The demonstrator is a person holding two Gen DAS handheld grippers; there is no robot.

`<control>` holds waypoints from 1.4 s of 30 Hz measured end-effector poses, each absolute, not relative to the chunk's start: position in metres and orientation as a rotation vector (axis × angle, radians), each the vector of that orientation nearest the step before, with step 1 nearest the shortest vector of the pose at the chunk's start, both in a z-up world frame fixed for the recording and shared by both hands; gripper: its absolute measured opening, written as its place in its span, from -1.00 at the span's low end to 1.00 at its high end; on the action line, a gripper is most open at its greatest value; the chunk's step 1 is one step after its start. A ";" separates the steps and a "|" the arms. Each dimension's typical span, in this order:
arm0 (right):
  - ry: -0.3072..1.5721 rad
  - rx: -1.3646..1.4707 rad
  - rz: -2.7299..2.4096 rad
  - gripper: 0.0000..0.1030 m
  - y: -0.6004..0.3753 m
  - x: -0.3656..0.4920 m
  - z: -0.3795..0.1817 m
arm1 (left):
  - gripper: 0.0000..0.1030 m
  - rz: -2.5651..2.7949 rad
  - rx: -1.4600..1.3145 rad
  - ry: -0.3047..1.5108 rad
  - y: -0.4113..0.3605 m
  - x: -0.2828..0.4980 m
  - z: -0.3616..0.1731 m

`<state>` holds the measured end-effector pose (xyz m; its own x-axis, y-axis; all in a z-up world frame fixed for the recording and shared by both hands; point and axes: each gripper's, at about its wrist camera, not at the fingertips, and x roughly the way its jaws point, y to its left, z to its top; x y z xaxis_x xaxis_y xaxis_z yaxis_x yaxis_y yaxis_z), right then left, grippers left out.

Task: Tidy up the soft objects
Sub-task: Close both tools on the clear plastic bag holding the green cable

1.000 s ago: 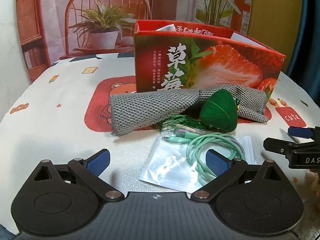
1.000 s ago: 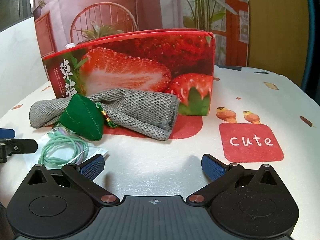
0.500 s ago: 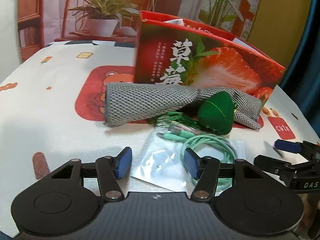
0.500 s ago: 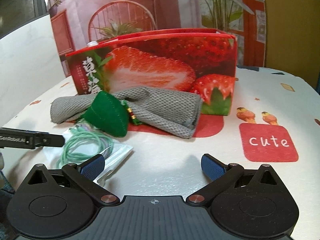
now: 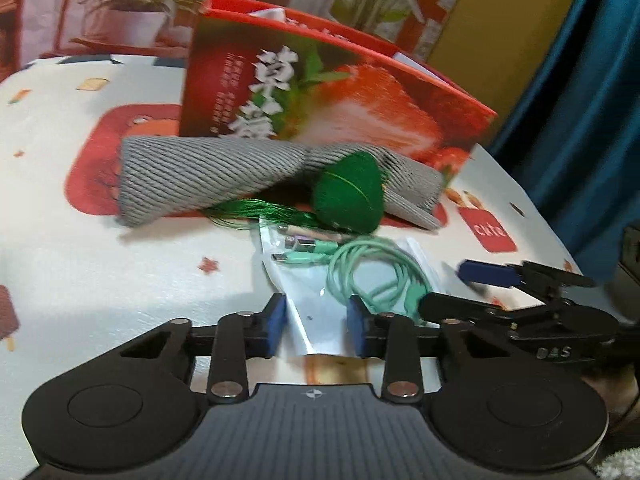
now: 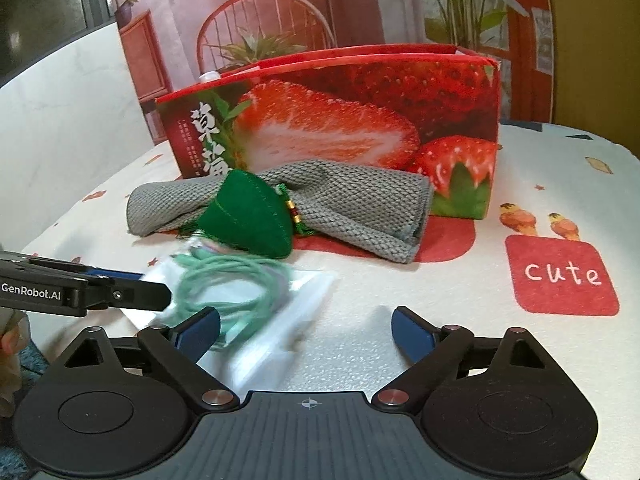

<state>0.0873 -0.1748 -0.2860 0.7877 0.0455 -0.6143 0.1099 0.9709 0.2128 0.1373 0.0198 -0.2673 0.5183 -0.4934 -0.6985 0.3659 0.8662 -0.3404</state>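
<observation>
Left tool (image 5: 316, 324) half-closed, pads either side of clear bag (image 5: 304, 304) edge, grip uncertain; right tool (image 6: 306, 330) wide open, holding nothing. Bag with mint cable (image 5: 372, 268) on counter (image 5: 100, 264), near green plush (image 6: 248, 216) lying on grey cloth (image 6: 352, 208) before strawberry box (image 6: 340, 120)

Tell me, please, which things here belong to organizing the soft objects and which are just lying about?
Job:
grey knitted cloth
green felt pouch
bagged green cable
strawberry box
left claw, closing on the bag

Lying about:
printed tablecloth
plant backdrop
</observation>
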 end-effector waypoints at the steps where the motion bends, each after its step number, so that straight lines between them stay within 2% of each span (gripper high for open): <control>1: 0.666 0.244 -0.031 0.72 -0.174 0.087 -0.286 | -0.32 -0.532 -0.155 0.890 0.018 0.137 -0.267; 8: 0.671 0.262 -0.032 0.60 -0.176 0.087 -0.286 | -0.33 -0.584 -0.159 0.906 0.014 0.136 -0.270; 13: 0.680 0.272 -0.068 0.34 -0.178 0.086 -0.284 | -0.32 -0.569 -0.159 0.905 0.014 0.137 -0.271; 22: 0.695 0.271 -0.083 0.30 -0.179 0.086 -0.284 | -0.31 -0.477 -0.185 0.926 0.015 0.148 -0.268; 26: 0.704 0.259 -0.097 0.21 -0.177 0.087 -0.283 | -0.30 -0.485 -0.169 0.925 0.006 0.150 -0.269; 31: 0.702 0.270 -0.064 -0.02 -0.176 0.087 -0.284 | -0.29 -0.486 -0.209 0.924 0.009 0.150 -0.272; 35: 0.700 0.279 -0.044 -0.04 -0.173 0.089 -0.284 | -0.20 -0.511 -0.239 0.933 0.009 0.149 -0.272; 42: 0.687 0.368 -0.029 -0.05 -0.180 0.087 -0.285 | -0.21 -0.517 -0.274 0.936 0.009 0.147 -0.275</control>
<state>0.0870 -0.1804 -0.2851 0.7753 0.0942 -0.6246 0.1461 0.9353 0.3224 0.1466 0.0086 -0.2751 0.4836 -0.5343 -0.6933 0.3025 0.8453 -0.4405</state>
